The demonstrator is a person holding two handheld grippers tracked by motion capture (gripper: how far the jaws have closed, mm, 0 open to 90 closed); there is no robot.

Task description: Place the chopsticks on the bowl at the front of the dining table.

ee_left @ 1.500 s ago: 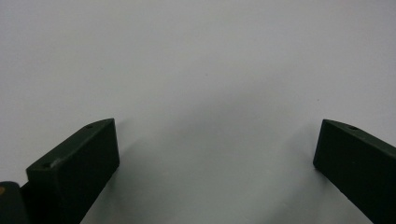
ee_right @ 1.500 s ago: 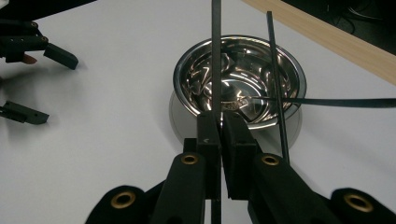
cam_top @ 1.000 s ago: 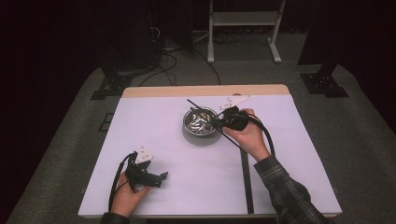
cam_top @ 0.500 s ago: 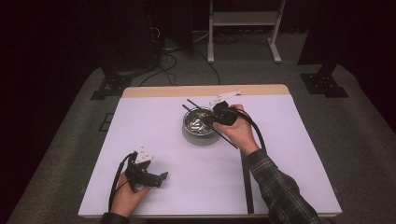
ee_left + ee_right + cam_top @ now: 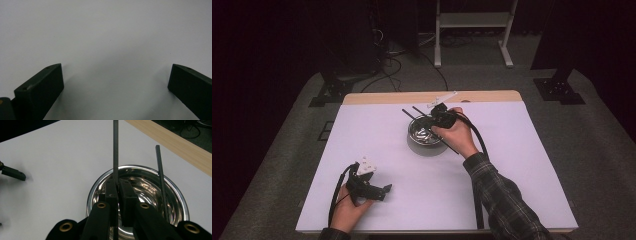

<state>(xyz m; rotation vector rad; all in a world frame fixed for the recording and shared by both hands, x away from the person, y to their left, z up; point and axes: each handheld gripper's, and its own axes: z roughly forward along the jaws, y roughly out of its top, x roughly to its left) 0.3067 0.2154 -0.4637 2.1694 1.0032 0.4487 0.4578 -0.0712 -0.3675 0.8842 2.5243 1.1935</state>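
Since the earlier high view, the right gripper (image 5: pixel 432 113) has travelled toward the table's far edge, from beside the steel bowl (image 5: pixel 428 135) to a place over its far rim, while the left gripper (image 5: pixel 384 189) has stayed put near the front left of the white table (image 5: pixel 537 150). In the right gripper view, the jaws are nearly closed and pinch a thin black rod (image 5: pixel 115 147) that runs straight ahead past the bowl's rim (image 5: pixel 95 185) and out over the white surface. A second thin black rod (image 5: pixel 160 176) lies just to the side of the held one, its far end reaching past the bowl's rim toward the wooden strip (image 5: pixel 175 143) at the table's edge; whether it touches the gripper I cannot tell. In the high view, both rods show as dark lines poking out beyond the bowl on its far left side. The bowl sits near the middle of the table, a little toward the far edge, under the right hand (image 5: pixel 457 132). In the left gripper view, the jaws stand wide apart with bare white tabletop (image 5: pixel 112 50) between them and nothing held.
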